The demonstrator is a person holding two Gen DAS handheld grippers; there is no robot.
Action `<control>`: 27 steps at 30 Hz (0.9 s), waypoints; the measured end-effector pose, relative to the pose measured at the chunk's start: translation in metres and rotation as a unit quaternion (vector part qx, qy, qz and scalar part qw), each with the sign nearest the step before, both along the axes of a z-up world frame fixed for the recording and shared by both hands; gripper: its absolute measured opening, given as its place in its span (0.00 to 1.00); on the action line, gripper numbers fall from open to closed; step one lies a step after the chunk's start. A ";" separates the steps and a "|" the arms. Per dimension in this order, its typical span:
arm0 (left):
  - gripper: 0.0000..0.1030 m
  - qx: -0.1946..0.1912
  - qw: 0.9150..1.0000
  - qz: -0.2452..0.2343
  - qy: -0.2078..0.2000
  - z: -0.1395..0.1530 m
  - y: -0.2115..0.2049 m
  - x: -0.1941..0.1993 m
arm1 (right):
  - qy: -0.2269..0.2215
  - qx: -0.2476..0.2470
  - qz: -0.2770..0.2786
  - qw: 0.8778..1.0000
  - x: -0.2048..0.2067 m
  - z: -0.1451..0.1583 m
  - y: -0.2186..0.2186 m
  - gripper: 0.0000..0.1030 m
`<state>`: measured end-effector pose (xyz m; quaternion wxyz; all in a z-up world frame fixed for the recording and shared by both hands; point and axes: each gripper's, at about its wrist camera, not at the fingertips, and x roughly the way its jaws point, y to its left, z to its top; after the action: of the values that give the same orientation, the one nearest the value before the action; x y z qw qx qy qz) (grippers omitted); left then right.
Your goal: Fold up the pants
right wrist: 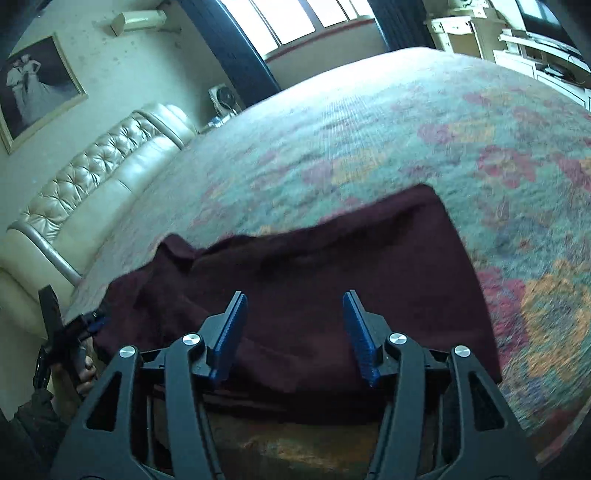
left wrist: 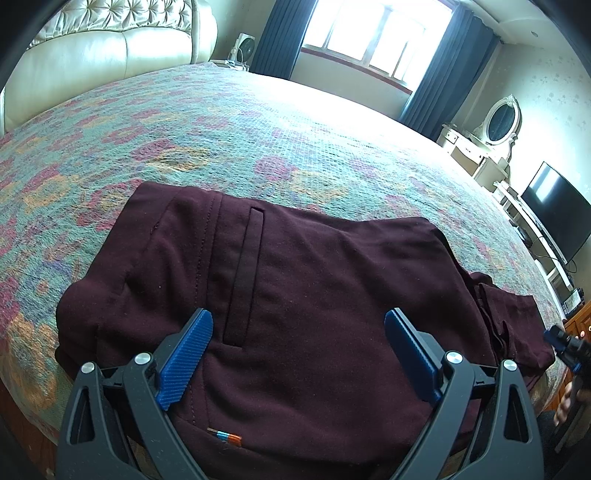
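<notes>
Dark maroon pants (left wrist: 295,288) lie folded into a compact stack on the patterned bedspread (left wrist: 221,122), near the bed's front edge, back welt pocket (left wrist: 242,273) facing up. My left gripper (left wrist: 299,319) is open and empty, its blue fingers (left wrist: 184,354) hovering just above the pants. In the right wrist view the same pants (right wrist: 314,288) lie below my right gripper (right wrist: 295,299), which is open and empty, fingers (right wrist: 229,332) spread. The right gripper also shows at the right edge of the left wrist view (left wrist: 565,343). The left gripper shows at the left edge of the right wrist view (right wrist: 74,332).
A cream tufted headboard (left wrist: 110,44) stands at the left end of the bed. A window with dark curtains (left wrist: 376,33) is behind. A dresser with oval mirror (left wrist: 495,125) and a TV (left wrist: 557,214) stand to the right. The bedspread extends beyond the pants.
</notes>
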<state>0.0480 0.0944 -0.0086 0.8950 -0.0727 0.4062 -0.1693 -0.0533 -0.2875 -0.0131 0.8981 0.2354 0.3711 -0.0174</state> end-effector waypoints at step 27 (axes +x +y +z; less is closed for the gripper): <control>0.89 -0.175 0.962 -0.033 0.206 -0.017 0.133 0.060 | 0.027 -0.115 0.034 0.992 0.010 -0.013 0.033 0.78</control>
<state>0.1083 0.2272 -0.0252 0.7592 -0.2480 0.5482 -0.2482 -0.0432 -0.2544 -0.0261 0.9088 0.1176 0.3987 -0.0357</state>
